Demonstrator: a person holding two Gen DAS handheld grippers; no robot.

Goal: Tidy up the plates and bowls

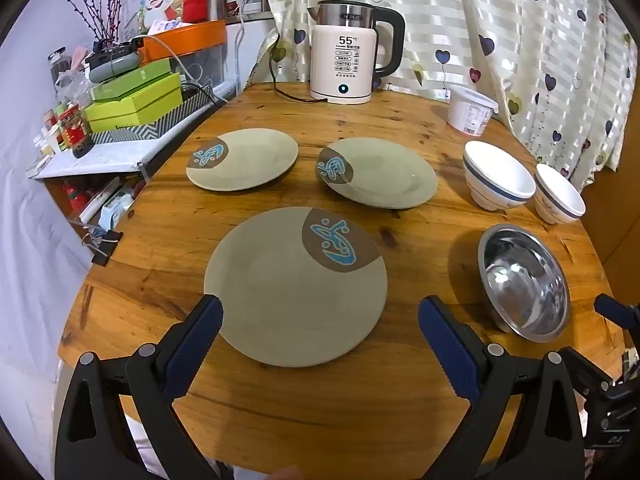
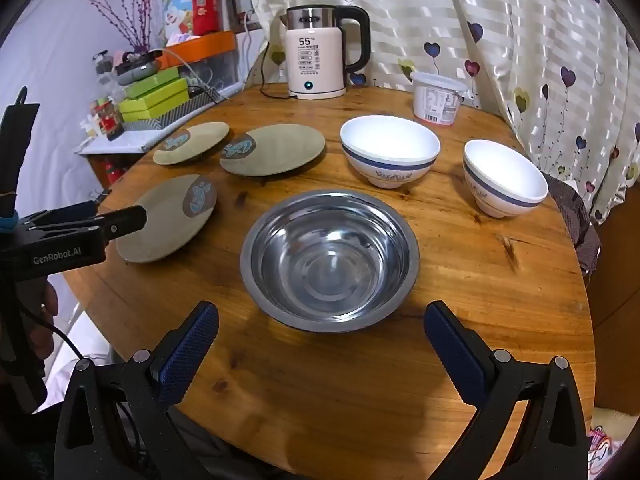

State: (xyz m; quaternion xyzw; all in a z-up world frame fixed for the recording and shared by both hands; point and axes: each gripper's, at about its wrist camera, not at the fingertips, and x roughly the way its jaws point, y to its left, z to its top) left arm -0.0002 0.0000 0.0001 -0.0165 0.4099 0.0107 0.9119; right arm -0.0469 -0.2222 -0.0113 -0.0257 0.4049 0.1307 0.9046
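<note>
Three grey-green plates with a brown patch and blue motif lie on the round wooden table [image 1: 360, 400]: a near plate [image 1: 296, 288], a far left plate [image 1: 244, 160] and a far right plate [image 1: 378, 172]. My left gripper [image 1: 320, 316] hovers open over the near plate's front edge, nothing between its fingers. A steel bowl [image 2: 330, 260] sits in front of my right gripper [image 2: 322, 320], which is open and empty. Behind it stand two white bowls with a blue band, one in the middle [image 2: 390, 150] and one to the right [image 2: 504, 178]. The left gripper's body [image 2: 68, 236] shows at the right wrist view's left edge.
An electric kettle [image 1: 346, 64] with its cord stands at the table's far edge, a white lidded tub [image 1: 470, 110] to its right. A cluttered shelf with green boxes [image 1: 136, 100] borders the table on the left. A curtain [image 1: 520, 40] hangs behind.
</note>
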